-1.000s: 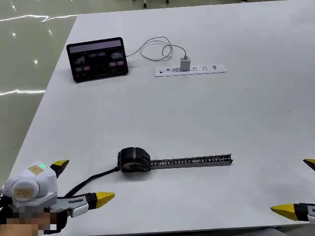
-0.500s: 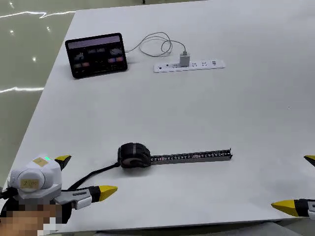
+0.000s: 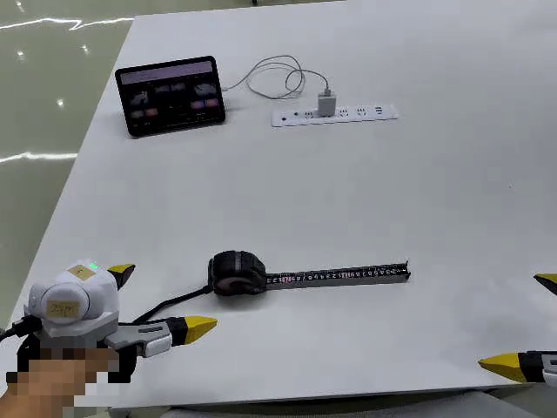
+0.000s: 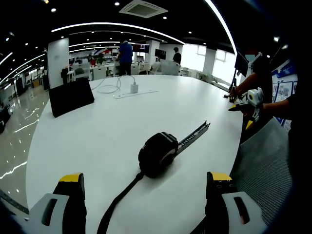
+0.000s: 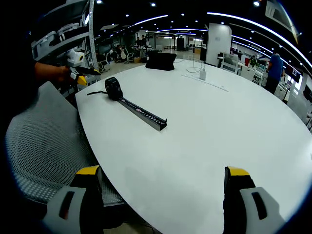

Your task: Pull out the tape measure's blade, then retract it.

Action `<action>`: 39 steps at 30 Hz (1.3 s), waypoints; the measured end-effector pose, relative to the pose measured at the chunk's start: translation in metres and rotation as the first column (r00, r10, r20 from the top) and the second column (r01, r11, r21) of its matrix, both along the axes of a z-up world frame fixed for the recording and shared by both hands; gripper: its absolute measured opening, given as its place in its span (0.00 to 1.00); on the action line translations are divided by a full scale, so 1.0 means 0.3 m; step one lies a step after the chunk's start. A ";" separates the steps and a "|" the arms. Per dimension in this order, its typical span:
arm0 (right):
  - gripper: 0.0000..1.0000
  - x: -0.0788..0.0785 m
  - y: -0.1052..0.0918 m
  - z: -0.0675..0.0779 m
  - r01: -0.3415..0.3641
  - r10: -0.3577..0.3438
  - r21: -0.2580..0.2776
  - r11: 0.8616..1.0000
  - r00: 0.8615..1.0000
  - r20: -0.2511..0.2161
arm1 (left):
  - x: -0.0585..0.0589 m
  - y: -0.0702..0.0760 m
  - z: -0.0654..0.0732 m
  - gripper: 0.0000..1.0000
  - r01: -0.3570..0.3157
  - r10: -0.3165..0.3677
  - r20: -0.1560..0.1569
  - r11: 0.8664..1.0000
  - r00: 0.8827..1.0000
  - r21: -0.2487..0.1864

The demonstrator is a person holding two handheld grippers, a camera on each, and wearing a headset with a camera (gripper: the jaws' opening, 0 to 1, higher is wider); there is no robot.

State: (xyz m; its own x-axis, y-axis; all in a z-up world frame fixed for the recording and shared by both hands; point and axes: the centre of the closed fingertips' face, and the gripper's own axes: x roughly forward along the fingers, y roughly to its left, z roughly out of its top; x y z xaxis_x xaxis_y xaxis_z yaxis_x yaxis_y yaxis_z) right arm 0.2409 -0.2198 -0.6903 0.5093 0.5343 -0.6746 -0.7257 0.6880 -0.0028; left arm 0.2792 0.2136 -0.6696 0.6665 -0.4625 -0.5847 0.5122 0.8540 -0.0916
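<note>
Presently the tape measure [image 3: 237, 273] lies just ahead of the spread left tool [image 3: 162, 300], its blade [image 3: 339, 276] running away toward the spread, farther right tool [image 3: 520, 322].

A black tape measure [image 3: 236, 273], its dark blade [image 3: 339, 276] ticked with pale markings and trailing a black strap [image 3: 170, 306], on a plain white table [image 3: 348, 192]. Yellow tips cap the white-and-grey left gripper [image 3: 162, 300] and the right gripper [image 3: 522, 322]. A black tablet [image 3: 171, 96] shows a dark screen dotted with coloured icons, beside a white power strip [image 3: 348, 116], white charger [image 3: 326, 105] and white cable [image 3: 274, 78]. The glossy floor [image 3: 43, 87] is pale green.
</note>
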 end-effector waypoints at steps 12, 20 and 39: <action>1.00 0.038 0.023 0.014 -0.042 0.042 -0.018 0.999 0.999 -0.001 | 0.034 -0.085 0.007 1.00 -0.037 0.037 -0.015 0.999 0.999 -0.011; 1.00 0.074 0.035 0.030 -0.067 0.067 -0.031 0.997 0.998 0.007 | 0.075 -0.138 0.007 1.00 -0.052 0.052 -0.007 0.999 0.999 -0.013; 1.00 0.092 0.072 0.020 -0.129 0.129 -0.068 0.989 0.992 -0.003 | 0.084 -0.142 -0.064 1.00 -0.150 0.149 -0.054 0.989 0.987 0.003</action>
State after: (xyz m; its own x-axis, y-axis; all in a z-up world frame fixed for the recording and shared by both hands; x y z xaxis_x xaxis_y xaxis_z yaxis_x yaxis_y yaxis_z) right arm 0.2685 -0.1983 -0.6842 0.4403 0.5483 -0.7110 -0.8081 0.5872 -0.0477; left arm 0.3042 0.1711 -0.6889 0.6958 -0.3606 -0.6212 0.3730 0.9205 -0.1165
